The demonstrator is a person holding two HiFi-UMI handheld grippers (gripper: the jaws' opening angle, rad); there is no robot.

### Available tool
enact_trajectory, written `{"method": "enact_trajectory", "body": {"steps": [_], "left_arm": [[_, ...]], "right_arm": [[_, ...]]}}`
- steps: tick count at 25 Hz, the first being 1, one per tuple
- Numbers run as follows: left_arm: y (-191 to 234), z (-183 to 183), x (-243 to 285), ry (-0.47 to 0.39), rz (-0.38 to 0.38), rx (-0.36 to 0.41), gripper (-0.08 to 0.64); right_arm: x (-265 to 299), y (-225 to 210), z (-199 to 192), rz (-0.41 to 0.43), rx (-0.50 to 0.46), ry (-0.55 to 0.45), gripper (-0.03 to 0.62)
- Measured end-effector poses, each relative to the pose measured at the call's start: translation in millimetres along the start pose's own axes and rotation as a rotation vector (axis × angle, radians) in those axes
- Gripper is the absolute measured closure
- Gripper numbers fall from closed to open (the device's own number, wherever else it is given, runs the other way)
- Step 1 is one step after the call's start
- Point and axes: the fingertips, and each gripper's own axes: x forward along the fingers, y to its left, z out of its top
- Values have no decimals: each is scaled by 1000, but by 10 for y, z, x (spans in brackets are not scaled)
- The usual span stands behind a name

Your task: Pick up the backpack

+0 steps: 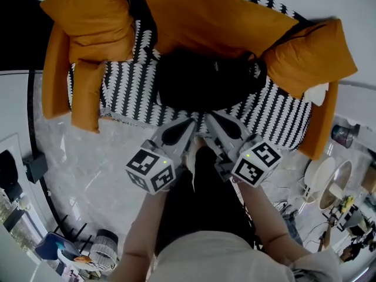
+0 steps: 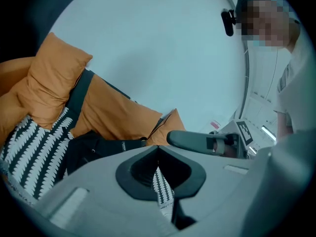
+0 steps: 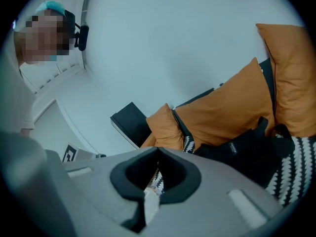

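A black backpack (image 1: 205,78) lies in the middle of the sofa seat, on a black-and-white patterned throw (image 1: 126,96). Both grippers hover side by side at the sofa's front edge, pointing at the backpack's near side and just short of it. My left gripper (image 1: 191,122) is shut with nothing in it, and so is my right gripper (image 1: 209,117). In the left gripper view the backpack (image 2: 94,149) lies low at the left beyond the shut left gripper (image 2: 158,148). In the right gripper view the backpack (image 3: 247,149) lies at the right beyond the shut right gripper (image 3: 158,149).
Orange cushions (image 1: 217,22) line the sofa's back, with more at its left arm (image 1: 88,19) and right arm (image 1: 308,54). A pale marble floor (image 1: 88,163) lies in front. Small household items (image 1: 335,187) crowd the floor at the right. My own legs (image 1: 202,198) stand below the grippers.
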Motion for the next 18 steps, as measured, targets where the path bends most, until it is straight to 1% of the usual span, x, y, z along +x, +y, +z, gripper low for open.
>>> {"method": "enact_trajectory", "body": {"steps": [4,7,11,18], "left_arm": [[137,-61,130,21,15,-11,554],[259,-111,207,28,49,-15,554],[389,-202,346,11,69,-30,554],[566,-435,473,20,93,-84,554]], "right_arm": [[110,-326,11,-34,42,-17,589],[193,-508,10,-43,64,-27,589],[288,-658,17,-41,42,-37,589],[507,-809,-216,-38,62,1,589]]}}
